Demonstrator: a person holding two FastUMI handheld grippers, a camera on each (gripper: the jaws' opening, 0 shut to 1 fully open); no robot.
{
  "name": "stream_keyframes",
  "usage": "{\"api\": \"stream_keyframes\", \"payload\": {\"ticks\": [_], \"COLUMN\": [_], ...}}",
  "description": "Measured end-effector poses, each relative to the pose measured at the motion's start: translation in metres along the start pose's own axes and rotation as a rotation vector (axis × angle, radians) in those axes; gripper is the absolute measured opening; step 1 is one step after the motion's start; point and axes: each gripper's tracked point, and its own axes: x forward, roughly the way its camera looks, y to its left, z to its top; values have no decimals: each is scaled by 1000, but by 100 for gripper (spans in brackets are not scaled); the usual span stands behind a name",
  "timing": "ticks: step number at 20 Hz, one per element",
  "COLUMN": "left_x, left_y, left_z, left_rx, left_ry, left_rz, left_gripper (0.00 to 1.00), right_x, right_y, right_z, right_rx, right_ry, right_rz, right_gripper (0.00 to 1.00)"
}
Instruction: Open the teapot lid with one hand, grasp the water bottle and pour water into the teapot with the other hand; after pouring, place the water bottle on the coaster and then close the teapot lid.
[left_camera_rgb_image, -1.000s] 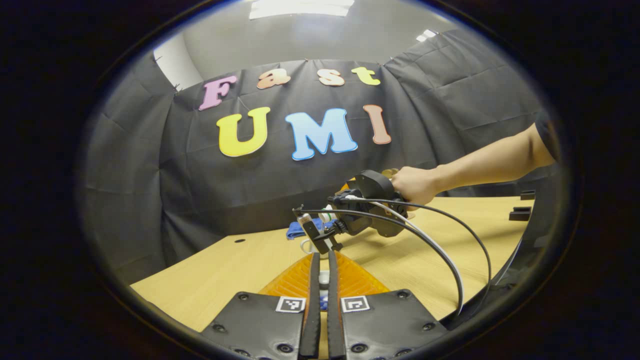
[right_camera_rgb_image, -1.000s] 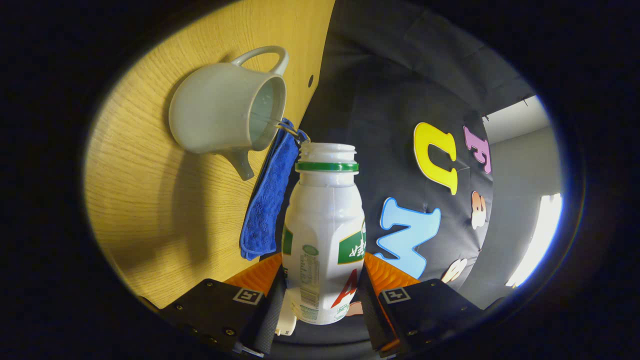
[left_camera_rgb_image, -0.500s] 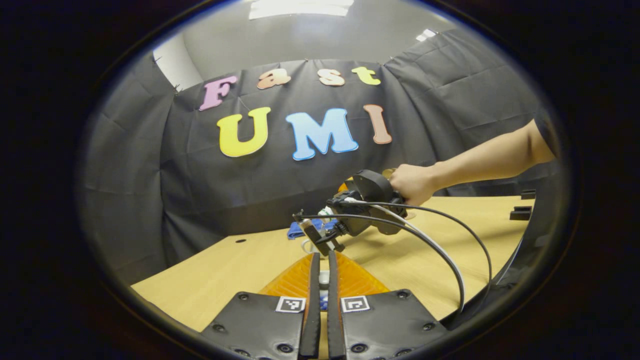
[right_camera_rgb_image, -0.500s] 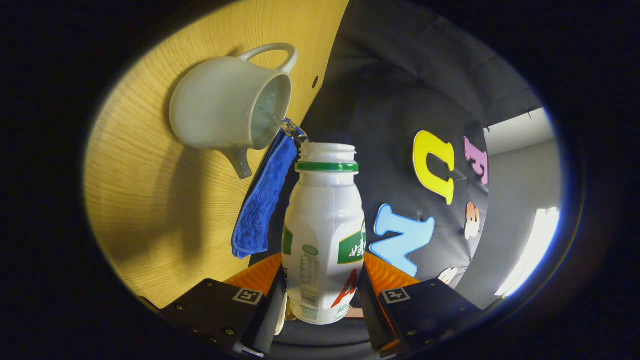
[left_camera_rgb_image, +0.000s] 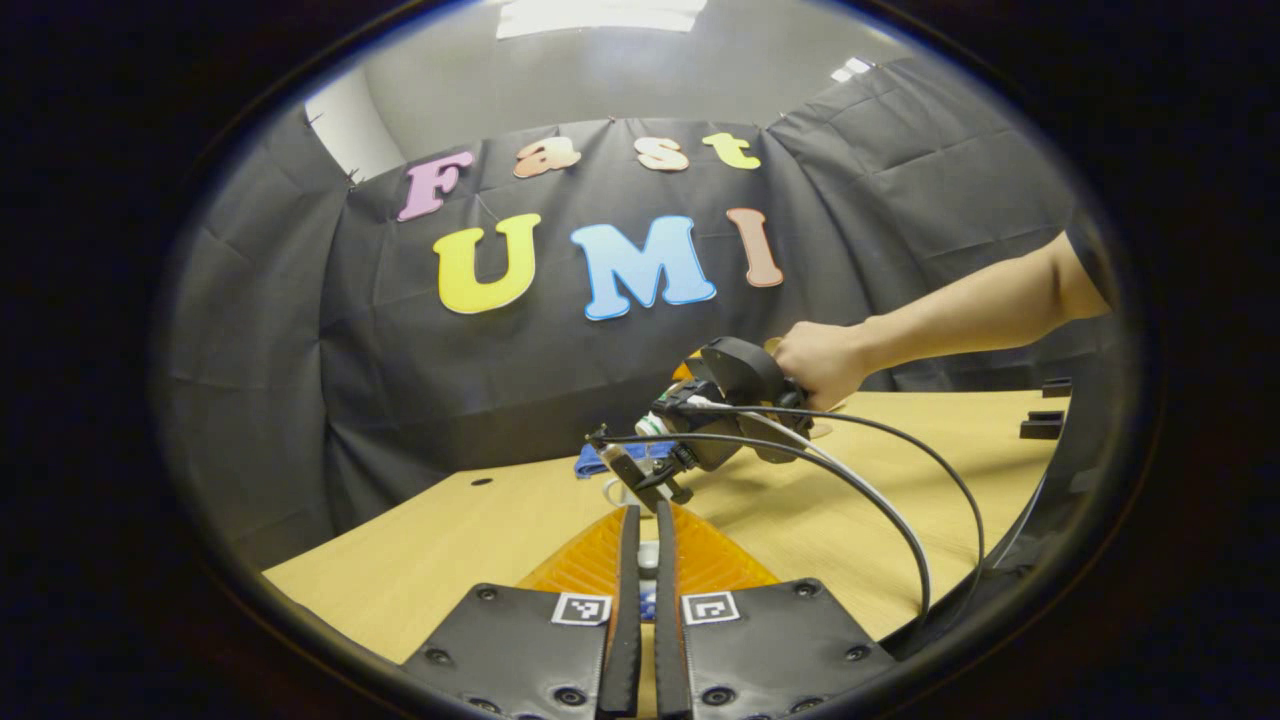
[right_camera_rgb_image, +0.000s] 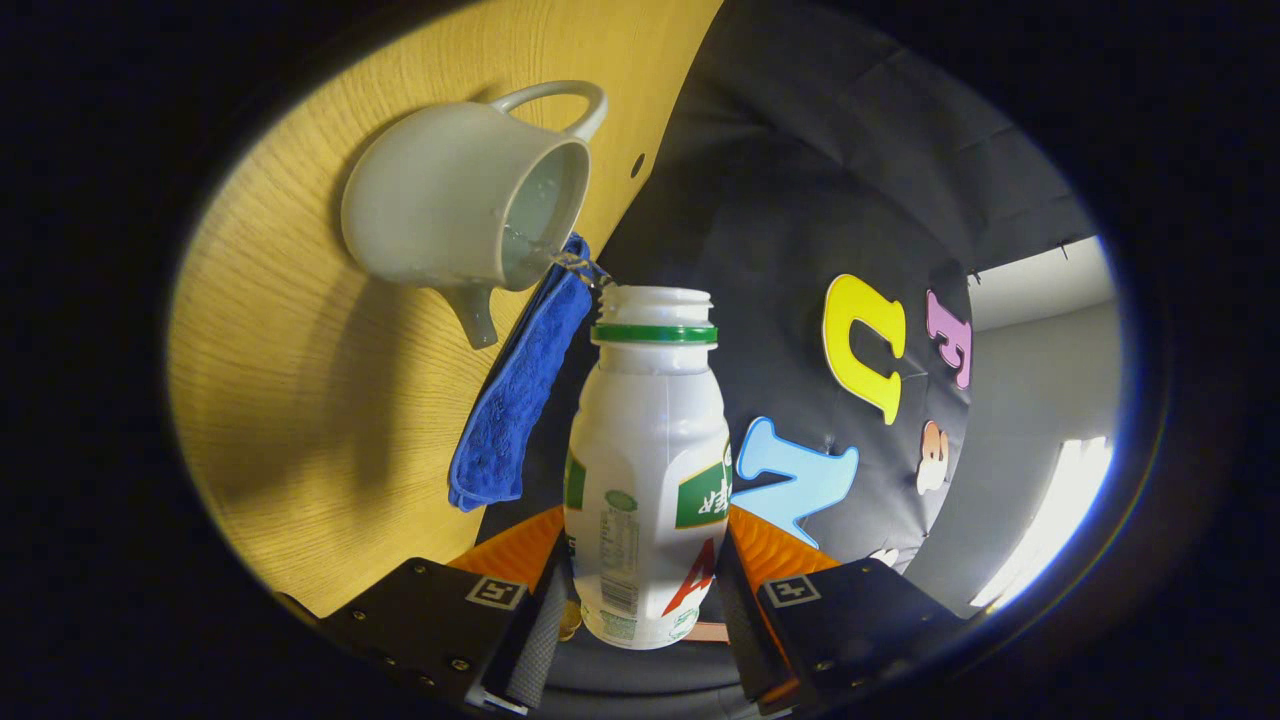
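In the right gripper view my right gripper (right_camera_rgb_image: 645, 575) is shut on a white plastic water bottle (right_camera_rgb_image: 648, 470) with a green neck ring and no cap. The bottle is tipped sideways. A thin stream of water (right_camera_rgb_image: 562, 262) runs from its mouth into the open white teapot (right_camera_rgb_image: 455, 200), which has no lid on. In the left gripper view my left gripper (left_camera_rgb_image: 641, 515) is held above the table, shut on a small white piece that looks like the teapot lid (left_camera_rgb_image: 648, 556). Beyond it a hand holds the right gripper (left_camera_rgb_image: 650, 470) tilted over the teapot (left_camera_rgb_image: 612, 491).
A blue cloth mat (right_camera_rgb_image: 515, 400) lies just behind the teapot near the table's far edge. The wooden table (left_camera_rgb_image: 420, 560) has a small hole (left_camera_rgb_image: 481, 481) at the back. Cables (left_camera_rgb_image: 900, 520) trail from the right gripper. Black blocks (left_camera_rgb_image: 1040, 425) sit at the right edge.
The right gripper has risen slightly and tipped the bottle a little further, so the teapot and mat have rotated in its view. Water keeps running. My left gripper has stayed still.
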Motion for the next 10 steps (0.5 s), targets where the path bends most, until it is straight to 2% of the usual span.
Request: {"api": "stream_keyframes", "payload": {"ticks": [3, 4, 5, 10], "left_x": [-1, -1, -1, -1], "left_y": [0, 0, 1, 1], "left_z": [0, 1, 0, 1], "left_rx": [0, 0, 1, 4], "left_ry": [0, -1, 0, 2], "left_rz": [2, 2, 2, 1], "left_gripper": [17, 12, 16, 16], "right_x": [1, 1, 1, 1], "right_y": [-3, -4, -5, -11], "right_z": [1, 1, 2, 4], "right_rx": [-22, -30, -39, -82], "right_ry": [-6, -9, -11, -24], "right_rz": [-8, -11, -13, -27], "right_gripper": [71, 71, 71, 71]}}
